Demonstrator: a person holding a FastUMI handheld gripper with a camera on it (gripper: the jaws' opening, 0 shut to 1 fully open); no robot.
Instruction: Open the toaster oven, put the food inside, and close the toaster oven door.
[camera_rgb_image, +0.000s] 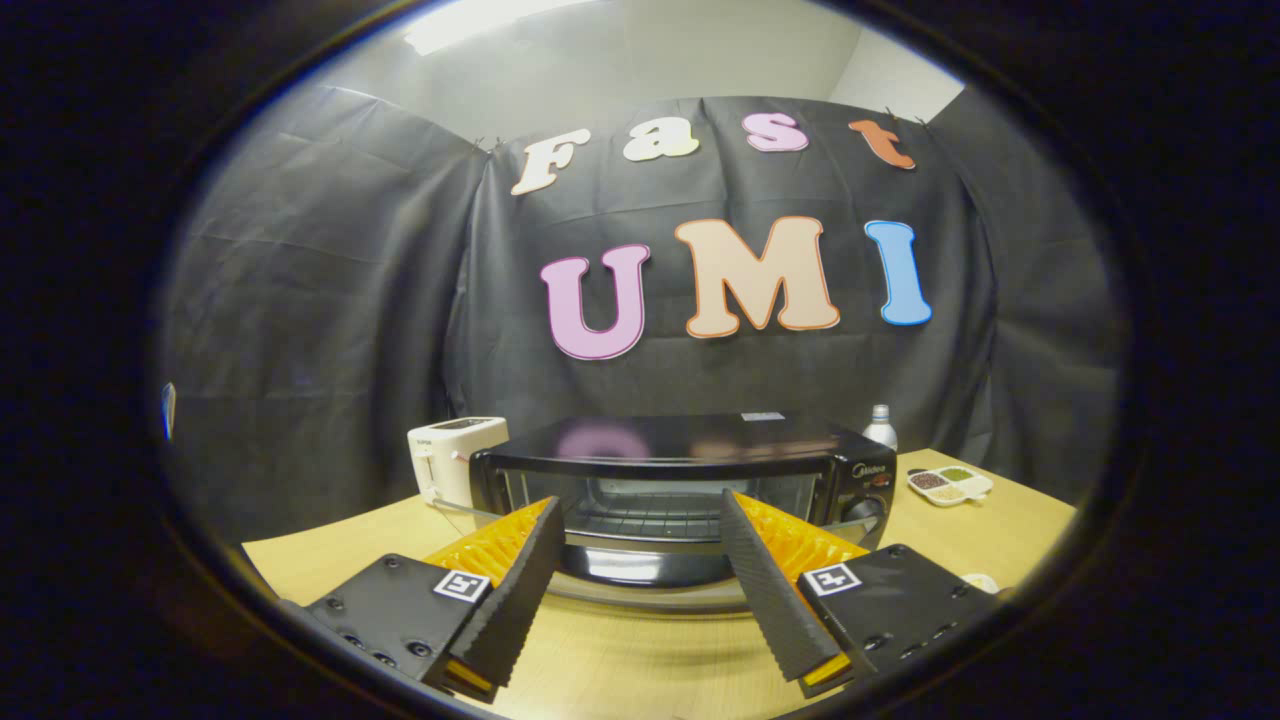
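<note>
Sitting on the wooden table (1010, 540), left to right: white toaster (452, 455), then black toaster oven (680, 480) with door dropped open, rack visible inside, then bottle (880, 427) behind and small dish of seeds (950, 486). Gripper (640, 510) was spread wide, empty, oven just ahead between the fingers. Couldn't spot any food.

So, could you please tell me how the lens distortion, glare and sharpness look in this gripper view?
In the gripper view, the fisheye bends the table edge and the booth wall into curves; the toaster oven top mirrors the wall in a soft sheen, and its open door catches a pale glare; overhead light washes out the ceiling; the open gripper fingers look sharp, with no motion blur.
</note>
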